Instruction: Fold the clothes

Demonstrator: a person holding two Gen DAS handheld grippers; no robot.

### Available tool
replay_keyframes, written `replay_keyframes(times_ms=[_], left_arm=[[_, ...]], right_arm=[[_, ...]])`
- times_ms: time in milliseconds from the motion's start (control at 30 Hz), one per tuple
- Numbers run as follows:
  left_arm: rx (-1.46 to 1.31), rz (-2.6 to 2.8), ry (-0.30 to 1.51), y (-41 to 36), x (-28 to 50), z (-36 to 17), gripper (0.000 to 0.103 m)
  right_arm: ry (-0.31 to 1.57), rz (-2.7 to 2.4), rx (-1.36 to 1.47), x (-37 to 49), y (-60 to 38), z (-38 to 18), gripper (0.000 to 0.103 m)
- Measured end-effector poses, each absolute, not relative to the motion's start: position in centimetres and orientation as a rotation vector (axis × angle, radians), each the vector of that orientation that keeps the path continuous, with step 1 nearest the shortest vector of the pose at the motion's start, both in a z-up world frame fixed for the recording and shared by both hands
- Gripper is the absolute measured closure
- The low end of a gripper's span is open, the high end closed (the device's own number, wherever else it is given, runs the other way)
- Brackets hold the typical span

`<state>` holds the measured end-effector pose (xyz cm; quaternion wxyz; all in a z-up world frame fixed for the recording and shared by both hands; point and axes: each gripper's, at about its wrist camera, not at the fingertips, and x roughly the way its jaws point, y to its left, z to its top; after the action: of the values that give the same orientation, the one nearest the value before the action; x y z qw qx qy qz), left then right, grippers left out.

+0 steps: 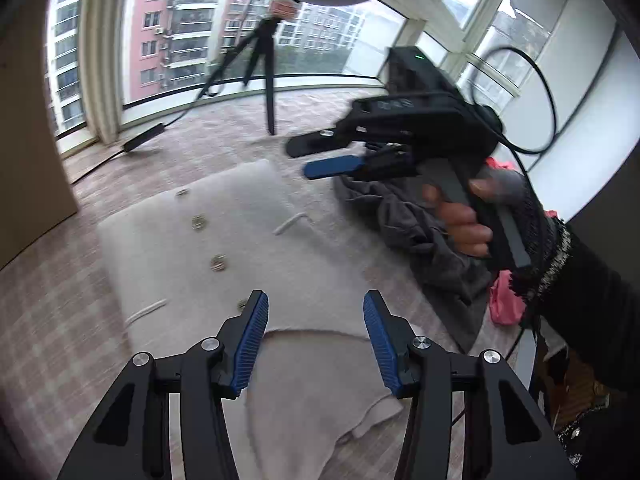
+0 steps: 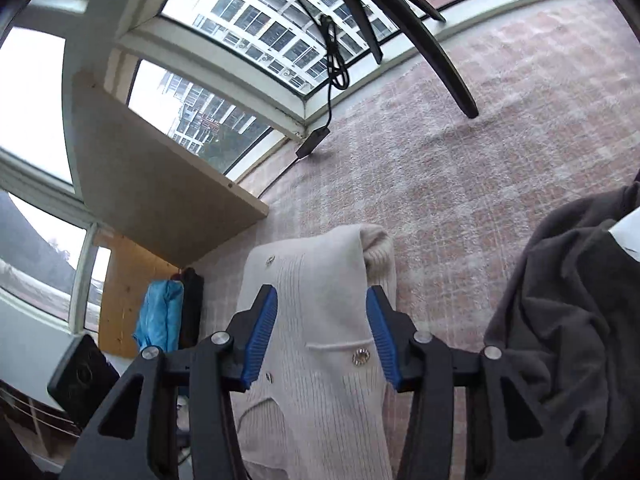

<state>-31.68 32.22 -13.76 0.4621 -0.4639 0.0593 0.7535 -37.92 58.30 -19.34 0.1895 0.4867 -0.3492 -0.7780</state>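
Cream knit: one cardigan point(image 1: 208, 240), ribbed, with metal buttons, lying flat on the pink checked carpet point(image 1: 52, 320) near the window, its body already doubled into a long narrow panel, presumably so a crosswise fold can finish it.

Left claw point(image 1: 316, 340): blue pads spread, nothing between them, hovering over the near end of the cardigan where a folded edge shows.

Right claw point(image 2: 322, 340): pads likewise spread and empty, held above the middle of the knit; in the left view it hangs in mid-air, gripped by a gloved hand point(image 1: 472, 220), clear of the cloth.

Grey garment point(image 2: 560, 340): crumpled heap just beside the cardigan, apparently awaiting its turn.

Pink item point(image 1: 506, 300): small, partly hidden at the heap's edge.

Tripod point(image 1: 260, 60): standing well apart by the window.

Judgement: both claws look positioned to take fresh holds for the next fold.
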Motion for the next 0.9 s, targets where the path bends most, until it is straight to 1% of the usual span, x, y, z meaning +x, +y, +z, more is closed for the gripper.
replay_keyframes(times_ms=[33,167,200,233,267,300,333,367,400,467,500,533,567,600,667,700,767,867,900], left_arm=[[-1.141,1.813,0.151,33.7,-31.6,-14.4,0.055],[-1.221,1.715,0.198,37.1,-31.5,-18.6,0.056],[-1.197,1.716,0.204,37.2,-31.1,-19.0,0.056],[-1.174,1.714,0.213,37.2,-30.7,-19.4,0.054],[-1.154,1.708,0.227,37.3,-30.3,-19.4,0.048],[-1.138,1.704,0.243,37.4,-29.9,-19.4,0.047],[-1.131,1.705,0.258,37.4,-29.6,-19.3,0.045],[-1.129,1.709,0.268,37.5,-29.4,-19.2,0.044],[-1.131,1.711,0.273,37.4,-29.2,-19.0,0.044],[-1.171,1.705,0.229,36.6,-29.4,-18.1,0.045],[-1.199,1.706,0.187,35.9,-29.6,-17.5,0.045],[-1.216,1.721,0.144,34.7,-29.9,-16.8,0.045],[-1.214,1.752,0.105,33.1,-30.1,-15.9,0.045],[-1.212,1.784,0.065,31.5,-30.3,-15.0,0.044],[-1.21,1.878,-0.011,27.5,-31.1,-13.6,0.044],[-1.212,1.93,-0.063,25.1,-31.7,-13.2,0.043],[-1.25,2.026,-0.185,20.4,-32.9,-13.5,0.036],[-1.375,2.056,-0.393,15.4,-34.9,-16.1,0.037],[-1.4,2.047,-0.434,14.7,-35.0,-17.0,0.037]], right_arm=[[-1.021,-2.148,1.389,-39.0,58.5,-20.0,0.057],[-1.072,-1.995,1.467,-41.7,58.0,-22.2,0.057],[-1.102,-1.963,1.45,-42.0,57.8,-22.6,0.057],[-1.131,-1.93,1.431,-42.3,57.7,-22.9,0.057],[-1.081,-2.01,1.412,-42.5,57.7,-22.7,0.06],[-1.029,-2.089,1.391,-42.7,57.7,-22.5,0.083],[-0.977,-2.195,1.451,-42.7,58.2,-22.8,0.094],[-0.921,-2.3,1.512,-42.8,58.7,-23.1,0.094],[-0.933,-2.36,1.537,-42.7,59.5,-23.4,0.094],[-0.995,-2.324,1.471,-41.8,60.3,-23.0,0.094],[-1.017,-2.296,1.427,-41.4,60.5,-22.6,0.092],[-0.98,-2.315,1.387,-40.6,60.2,-21.4,0.087],[-0.917,-2.355,1.349,-39.7,59.7,-20.2,0.074],[-0.845,-2.374,1.319,-38.7,59.0,-19.2,0.052],[-0.733,-2.387,1.295,-36.6,57.7,-18.2,0.031],[-0.693,-2.382,1.302,-35.5,57.1,-18.2,0.031],[-0.613,-2.372,1.314,-33.2,56.0,-18.1,0.031],[-0.659,-2.352,1.345,-30.4,56.4,-20.1,0.031],[-0.686,-2.33,1.359,-29.9,56.4,-20.8,0.031]])
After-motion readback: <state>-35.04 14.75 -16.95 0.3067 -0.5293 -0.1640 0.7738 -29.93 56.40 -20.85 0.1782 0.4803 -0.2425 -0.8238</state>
